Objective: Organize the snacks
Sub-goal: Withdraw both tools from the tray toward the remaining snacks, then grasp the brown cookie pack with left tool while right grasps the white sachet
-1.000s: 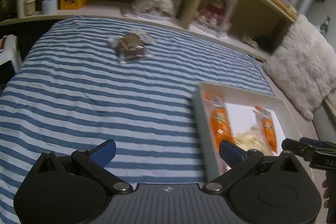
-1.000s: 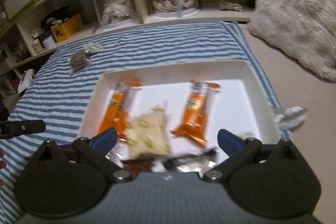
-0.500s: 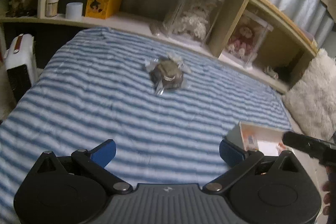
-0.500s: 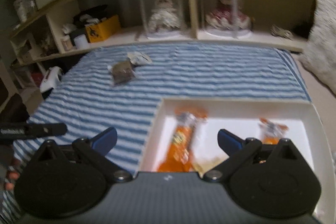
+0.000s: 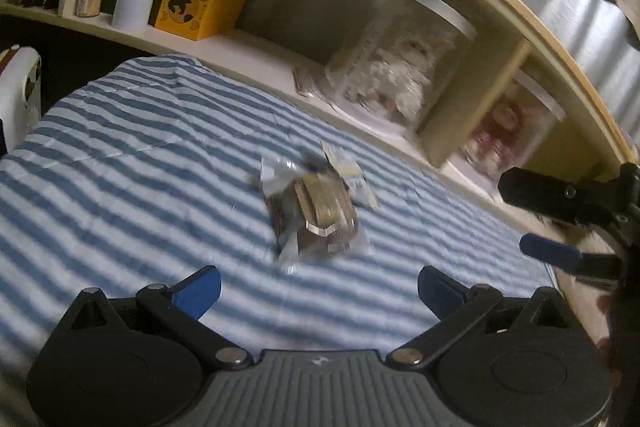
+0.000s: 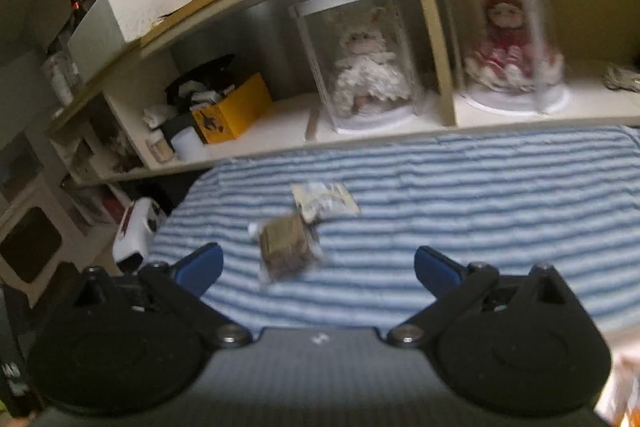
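Note:
A brown snack in clear wrap (image 5: pixel 316 217) lies on the blue-striped bedspread (image 5: pixel 140 163), with a pale foil packet (image 5: pixel 348 175) touching its far side. My left gripper (image 5: pixel 318 291) is open just short of the brown snack, nothing between its fingers. In the right wrist view the same brown snack (image 6: pixel 286 253) and pale packet (image 6: pixel 324 201) lie ahead of my right gripper (image 6: pixel 318 269), which is also open and empty. The right gripper's fingers (image 5: pixel 552 195) show at the right edge of the left wrist view. An orange corner of the snack tray's contents (image 6: pixel 624 399) peeks in at the bottom right.
A curved wooden shelf (image 6: pixel 424 27) runs behind the bed, holding two dolls in clear cases (image 6: pixel 364 67), a yellow box (image 5: pixel 196 7) and a white cup (image 5: pixel 132 11). A white appliance (image 6: pixel 138 227) stands off the bed's left corner.
Both grippers have swung away from the white tray toward the snacks at the back of the bed. The brown snack is now much closer to both. Both stayed open.

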A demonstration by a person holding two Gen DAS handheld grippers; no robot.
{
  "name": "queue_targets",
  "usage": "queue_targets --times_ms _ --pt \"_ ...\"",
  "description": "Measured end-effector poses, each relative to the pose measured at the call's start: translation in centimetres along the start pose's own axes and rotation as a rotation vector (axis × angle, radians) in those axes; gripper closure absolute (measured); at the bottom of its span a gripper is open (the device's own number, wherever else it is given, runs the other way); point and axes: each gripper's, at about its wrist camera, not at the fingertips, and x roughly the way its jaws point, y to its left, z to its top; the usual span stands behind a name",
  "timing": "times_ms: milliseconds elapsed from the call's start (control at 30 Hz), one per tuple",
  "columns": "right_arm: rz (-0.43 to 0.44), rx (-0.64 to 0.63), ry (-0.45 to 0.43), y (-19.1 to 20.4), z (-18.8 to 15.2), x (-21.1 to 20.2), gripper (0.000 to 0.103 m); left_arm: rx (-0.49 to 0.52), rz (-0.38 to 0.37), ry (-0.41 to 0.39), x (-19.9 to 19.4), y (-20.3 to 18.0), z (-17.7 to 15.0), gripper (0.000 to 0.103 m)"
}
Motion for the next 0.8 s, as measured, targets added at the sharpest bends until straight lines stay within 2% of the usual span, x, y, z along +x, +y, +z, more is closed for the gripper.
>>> queue_targets --times_ms 100,233,400,467,633,800 --pt "0.021 -0.005 0.005 -0.6 1.2 2.5 0.0 -0.035 0.016 -0.013 2.4 -0.5 0.7 0.0" --pt "0.05 -0.026 0.02 -1.2 2.5 5.5 0.0 -0.029 0.061 -0.046 4.7 -1.8 1.0 0.0" --pt "0.074 -0.028 0.023 -1.8 4.0 8.7 0.0 0.046 0.178 -0.067 7.4 -3.0 0.3 0.0" --pt "0.079 -0.049 0.026 -1.8 4.4 9.7 0.0 0.082 0.196 -0.11 7.8 -2.9 -0.1 0.0" --pt "0.093 -0.076 0.047 -2.2 4.7 11.9 0.001 0.115 0.189 -0.191 7.7 -1.9 -0.9 0.005" --pt "0.071 -0.082 0.074 -2.4 4.1 13.9 0.002 0.07 0.146 -0.231 6.4 -0.4 -1.5 0.022"
